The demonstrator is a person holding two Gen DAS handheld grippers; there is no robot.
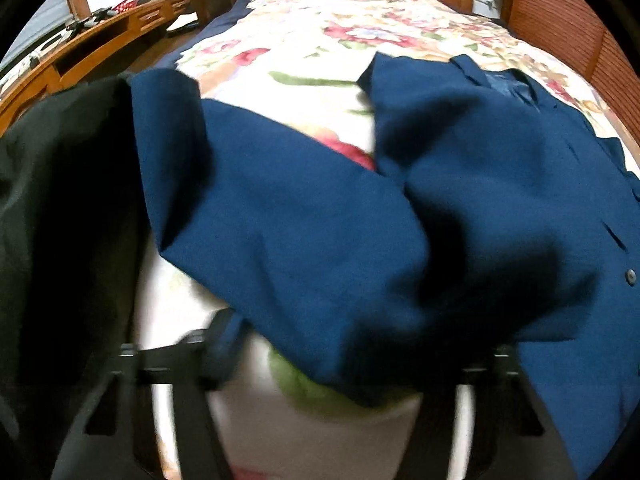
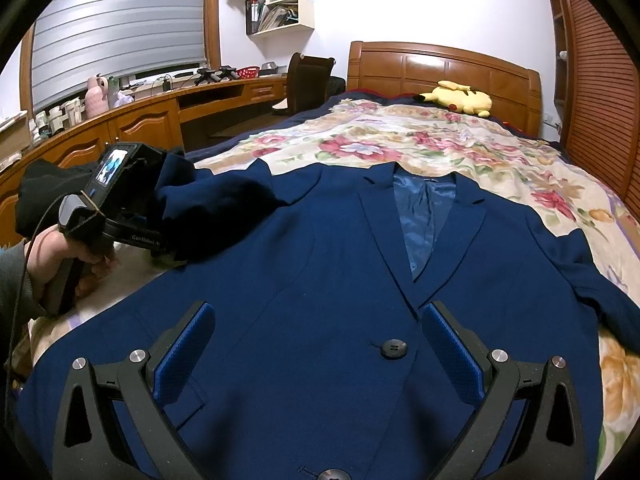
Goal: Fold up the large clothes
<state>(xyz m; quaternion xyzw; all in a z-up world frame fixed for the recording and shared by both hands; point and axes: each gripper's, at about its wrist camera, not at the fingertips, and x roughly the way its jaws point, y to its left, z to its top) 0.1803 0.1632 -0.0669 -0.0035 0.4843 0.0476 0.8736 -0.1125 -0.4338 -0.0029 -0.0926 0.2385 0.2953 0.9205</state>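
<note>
Okay, my left tool [image 2: 168, 236] grips the sleeve [image 1: 280, 216] of the navy jacket [image 2: 320, 280], spread on the bed [image 2: 440, 140]; right tool [image 2: 316, 356] open, empty, hovering over its front.

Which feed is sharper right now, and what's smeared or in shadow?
Right wrist view is sharp: the blue jacket, its button and the right tongs are crisp, only bent by the fisheye. Left wrist view is motion-blurred: the left tongs and the sleeve edges smear, and a dark shadow sits on the cloth to the right.
</note>
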